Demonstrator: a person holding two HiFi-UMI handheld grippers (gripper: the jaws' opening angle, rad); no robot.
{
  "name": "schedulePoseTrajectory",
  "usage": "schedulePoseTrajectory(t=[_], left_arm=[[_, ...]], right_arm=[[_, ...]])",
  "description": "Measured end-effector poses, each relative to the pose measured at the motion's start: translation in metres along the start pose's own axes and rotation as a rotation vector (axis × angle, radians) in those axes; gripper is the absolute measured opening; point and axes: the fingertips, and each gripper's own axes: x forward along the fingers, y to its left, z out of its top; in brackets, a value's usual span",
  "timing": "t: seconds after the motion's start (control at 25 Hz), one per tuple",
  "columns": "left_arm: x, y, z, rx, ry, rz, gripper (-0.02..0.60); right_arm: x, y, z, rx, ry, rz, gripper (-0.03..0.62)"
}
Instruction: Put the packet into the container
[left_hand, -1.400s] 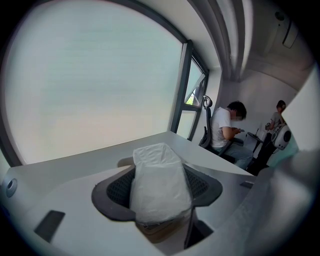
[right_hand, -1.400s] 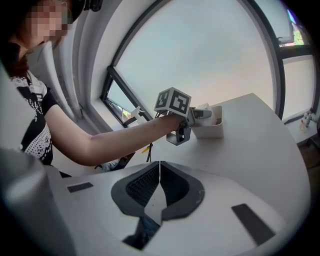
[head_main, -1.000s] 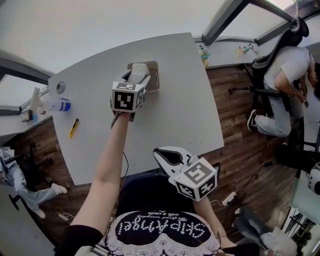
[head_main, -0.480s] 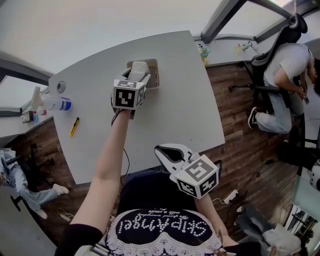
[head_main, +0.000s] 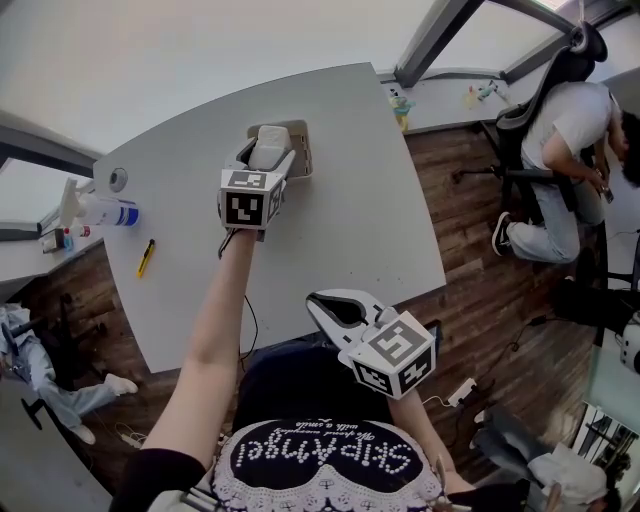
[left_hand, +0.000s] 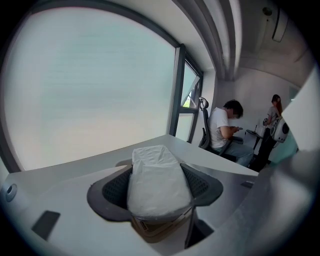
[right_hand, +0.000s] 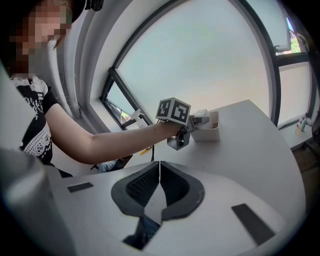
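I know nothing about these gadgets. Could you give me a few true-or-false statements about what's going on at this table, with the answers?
1. The left gripper is clamping a white packet between its jaws. True.
2. The packet lies loose inside the container. False: it is gripped by the left gripper, held at the container.
3. The right gripper is holding the container. False: its jaws are shut on nothing, close to the person's body and far from the container.
4. A yellow tool lies on the table, left of the person's outstretched arm. True.
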Motion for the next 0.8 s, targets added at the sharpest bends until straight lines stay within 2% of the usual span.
schedulePoseTrajectory(t=[0.2,0.44,0.8], left_arm=[[-0.008,0.003,0.009,0.002,-0.034,0.013,0.295],[-0.026,0.006,0.036,0.003,-0.123,0.033,0.307],[-0.068,-0.002,0.089,0.029,-0.270,0.001,0.307]], right_arm=[[0.001,0.001,0.000,-0.004,-0.002,0.003,0.015],[0.002,0.004,0.000,-0.011,0.000,0.007,0.016],[0.001,0.004,0.002,-0.028,-0.007,0.005,0.015]])
